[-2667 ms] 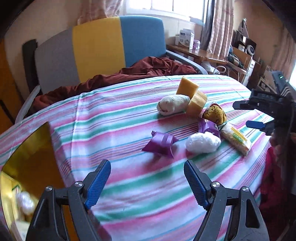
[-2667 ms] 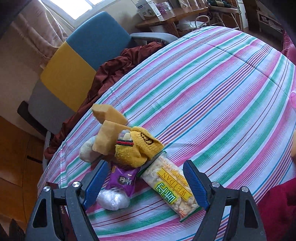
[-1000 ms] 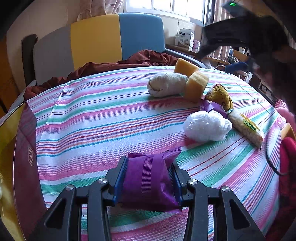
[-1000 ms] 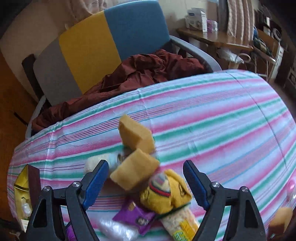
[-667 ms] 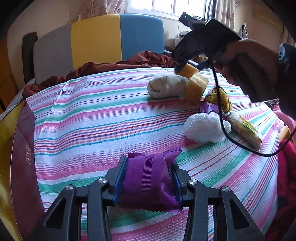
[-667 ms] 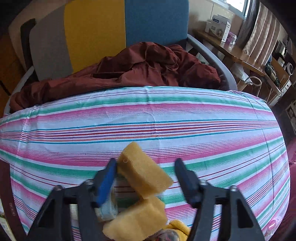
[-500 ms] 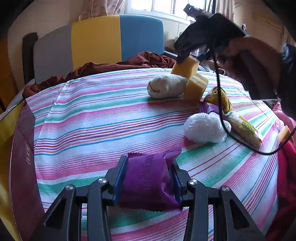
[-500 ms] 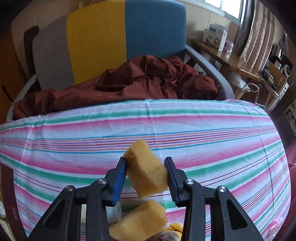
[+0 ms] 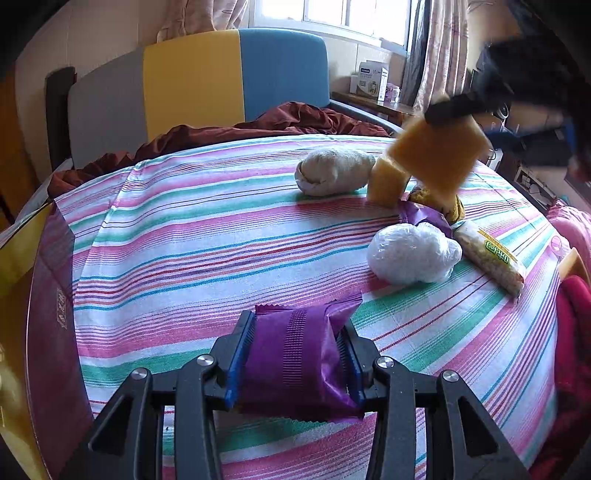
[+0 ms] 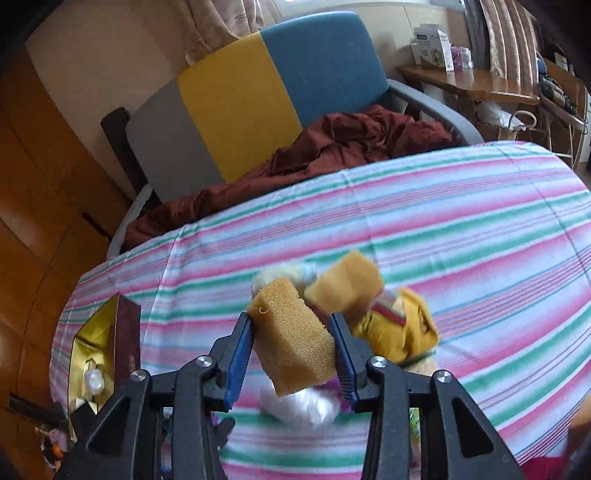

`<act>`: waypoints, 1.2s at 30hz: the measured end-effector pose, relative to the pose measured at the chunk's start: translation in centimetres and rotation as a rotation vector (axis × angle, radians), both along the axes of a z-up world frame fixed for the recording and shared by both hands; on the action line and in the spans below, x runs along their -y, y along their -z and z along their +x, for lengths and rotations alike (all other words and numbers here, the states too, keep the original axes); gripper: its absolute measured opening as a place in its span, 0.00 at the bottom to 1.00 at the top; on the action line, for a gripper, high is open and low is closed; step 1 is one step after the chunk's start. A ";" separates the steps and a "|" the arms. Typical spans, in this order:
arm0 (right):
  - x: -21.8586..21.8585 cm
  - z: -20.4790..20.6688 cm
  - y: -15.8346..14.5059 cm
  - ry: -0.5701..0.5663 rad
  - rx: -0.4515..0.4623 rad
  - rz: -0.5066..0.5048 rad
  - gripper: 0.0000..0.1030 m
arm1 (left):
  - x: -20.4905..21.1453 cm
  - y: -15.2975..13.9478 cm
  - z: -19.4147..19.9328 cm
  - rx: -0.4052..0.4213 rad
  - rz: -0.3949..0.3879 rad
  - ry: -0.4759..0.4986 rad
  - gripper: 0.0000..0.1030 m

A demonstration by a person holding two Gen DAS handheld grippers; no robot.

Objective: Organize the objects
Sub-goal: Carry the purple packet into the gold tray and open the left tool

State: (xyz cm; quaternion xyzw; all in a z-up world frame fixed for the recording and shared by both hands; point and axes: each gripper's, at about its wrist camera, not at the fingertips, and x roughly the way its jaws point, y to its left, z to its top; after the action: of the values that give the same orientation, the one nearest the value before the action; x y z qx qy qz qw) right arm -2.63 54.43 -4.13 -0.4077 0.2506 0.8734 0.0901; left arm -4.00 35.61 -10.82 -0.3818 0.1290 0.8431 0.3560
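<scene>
Purple packet point(image 9: 295, 363) clamped, left gripper point(image 9: 295, 358) | sponge point(image 10: 293, 341) clamped, right gripper point(image 10: 293, 352)

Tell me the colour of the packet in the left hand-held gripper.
Purple; the packet shows best in the left wrist view, clamped in the left hand-held gripper.

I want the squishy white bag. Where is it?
In the left wrist view, the white bag lies right of centre on the striped cloth, between a purple packet and the corn snack.

You face a table under a striped cloth point(image 9: 192, 236). Beyond its far edge stands an armchair point(image 9: 207, 85) in grey, yellow and blue panels, with a maroon blanket point(image 9: 295, 118) on the seat. Far right, a curtained window point(image 9: 343, 18) gives daylight above a wooden side table point(image 10: 476, 83).
</scene>
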 end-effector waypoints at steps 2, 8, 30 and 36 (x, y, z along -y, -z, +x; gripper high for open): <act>0.6 1.3 1.7 -0.019 -0.001 -0.056 0.40 | 0.3 -0.4 0.2 0.007 -0.007 -0.007 0.43; 0.6 1.9 2.1 -0.023 -0.038 -0.094 0.37 | 2.0 -2.0 2.1 -0.001 0.020 0.000 0.43; -0.5 3.5 0.9 0.058 -0.099 -0.043 0.36 | 20.5 -11.4 -6.6 -0.006 0.068 -0.354 0.43; -0.2 3.4 0.8 0.056 -0.090 -0.024 0.36 | 27.1 -10.6 -13.5 0.053 0.008 -0.489 0.43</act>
State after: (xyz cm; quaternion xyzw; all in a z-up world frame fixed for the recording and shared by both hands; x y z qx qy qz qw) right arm 0.77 54.63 -4.97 -0.3620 0.2763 0.8849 0.0979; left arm -17.54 8.55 -0.21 -0.4223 0.0199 0.8943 0.1464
